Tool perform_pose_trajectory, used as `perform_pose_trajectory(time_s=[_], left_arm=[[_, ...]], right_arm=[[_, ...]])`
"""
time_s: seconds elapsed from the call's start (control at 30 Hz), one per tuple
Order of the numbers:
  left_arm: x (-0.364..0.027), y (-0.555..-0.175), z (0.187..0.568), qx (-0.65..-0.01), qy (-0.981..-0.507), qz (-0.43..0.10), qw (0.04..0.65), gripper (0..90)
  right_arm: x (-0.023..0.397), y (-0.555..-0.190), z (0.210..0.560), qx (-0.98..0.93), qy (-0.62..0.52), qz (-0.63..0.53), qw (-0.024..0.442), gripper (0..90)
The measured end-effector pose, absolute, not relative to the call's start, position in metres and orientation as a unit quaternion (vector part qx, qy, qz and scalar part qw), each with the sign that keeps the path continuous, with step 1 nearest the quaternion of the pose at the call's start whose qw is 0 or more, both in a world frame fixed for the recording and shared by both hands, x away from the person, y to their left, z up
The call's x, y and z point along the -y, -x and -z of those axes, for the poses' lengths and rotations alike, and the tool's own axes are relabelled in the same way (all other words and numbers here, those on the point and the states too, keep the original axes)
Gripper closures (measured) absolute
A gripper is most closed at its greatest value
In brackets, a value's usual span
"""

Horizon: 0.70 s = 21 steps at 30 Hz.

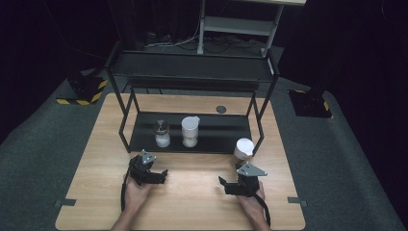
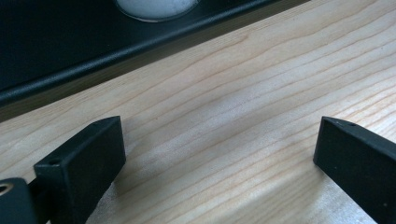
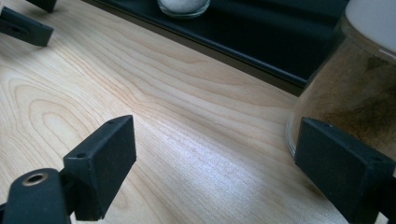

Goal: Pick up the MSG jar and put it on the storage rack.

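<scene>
The right gripper's (image 1: pixel 230 185) fingers (image 3: pixel 100 165) stand wide apart with nothing between them, low over the table (image 1: pixel 192 202). Just off one finger stands a clear jar (image 3: pixel 359 93) with a white lid, upright, holding what looks like brown powder, though the close view blurs it. In the high view this jar (image 1: pixel 244 148) sits on the table at the rack's (image 1: pixel 192 132) front right corner, just beyond the right gripper and well apart from the left gripper (image 1: pixel 155 175). The left gripper's fingers (image 2: pixel 88 163) are spread wide too, empty, pointing at the rack's lower shelf where two more jars (image 1: pixel 162 134) stand. The right hand is clearly the nearer.
</scene>
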State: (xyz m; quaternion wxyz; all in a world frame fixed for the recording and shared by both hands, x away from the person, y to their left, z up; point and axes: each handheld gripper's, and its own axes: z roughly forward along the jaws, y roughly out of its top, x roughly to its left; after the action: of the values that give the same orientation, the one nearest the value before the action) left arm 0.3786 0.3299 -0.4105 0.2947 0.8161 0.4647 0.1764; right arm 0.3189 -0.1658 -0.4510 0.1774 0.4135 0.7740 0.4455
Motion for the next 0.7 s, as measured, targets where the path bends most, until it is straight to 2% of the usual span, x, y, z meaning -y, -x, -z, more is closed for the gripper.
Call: perform_pose_trajectory(time_s=[0.7], left_arm=[[-0.33,-0.379,0.41,-0.464,-0.817,-0.176,0.294,1.9]], right_arm=[[0.162,-0.332,0.445,-0.802,-0.393,-0.425,0.149,12.0]])
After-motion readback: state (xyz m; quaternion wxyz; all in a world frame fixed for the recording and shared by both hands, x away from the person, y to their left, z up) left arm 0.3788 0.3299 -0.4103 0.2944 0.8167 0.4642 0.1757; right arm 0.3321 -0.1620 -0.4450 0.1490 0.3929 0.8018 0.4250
